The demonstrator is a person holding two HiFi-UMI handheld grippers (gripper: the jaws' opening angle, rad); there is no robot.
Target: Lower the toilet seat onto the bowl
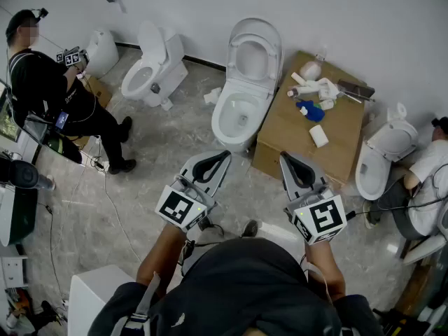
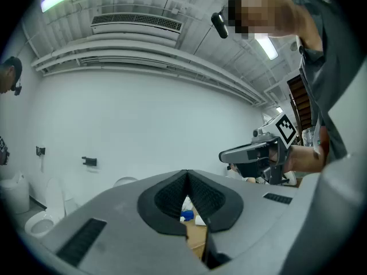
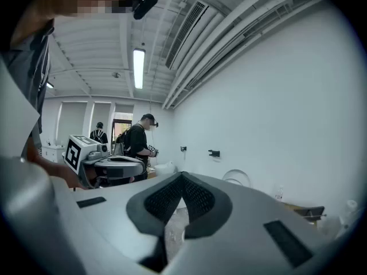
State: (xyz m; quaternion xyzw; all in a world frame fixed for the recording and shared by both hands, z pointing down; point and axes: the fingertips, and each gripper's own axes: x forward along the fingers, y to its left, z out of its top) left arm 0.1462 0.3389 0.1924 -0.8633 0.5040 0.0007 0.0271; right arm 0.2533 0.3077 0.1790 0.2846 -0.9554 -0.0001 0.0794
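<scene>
1. Nearest the camera, at the bottom of the head view, is the person's dark-shirted torso point(image 1: 238, 285), with both forearms reaching forward.
2. The left gripper point(image 1: 223, 154) is held in the air over the grey stone floor point(image 1: 168, 142). Its jaws are pressed together with nothing between them.
3. The right gripper point(image 1: 286, 157) hangs beside it, to the right. Its jaws are likewise closed and empty.
4. Beyond both grippers, against the far white wall, stands a white toilet point(image 1: 231, 128). Its toilet seat point(image 1: 236, 56) is raised, standing upright over the back of the open bowl point(image 1: 238, 110). Neither gripper touches the toilet.
5. Just right of the toilet is a low wooden box point(image 1: 294, 135) with white items and a blue item point(image 1: 312, 111) on top.
6. A second toilet point(image 1: 150, 72) stands far left, and a third toilet point(image 1: 381, 152) at the right.
7. A person in dark clothes point(image 1: 49, 89) stands at the far left, and a person in a white shirt point(image 1: 430, 177) is at the right edge.
</scene>
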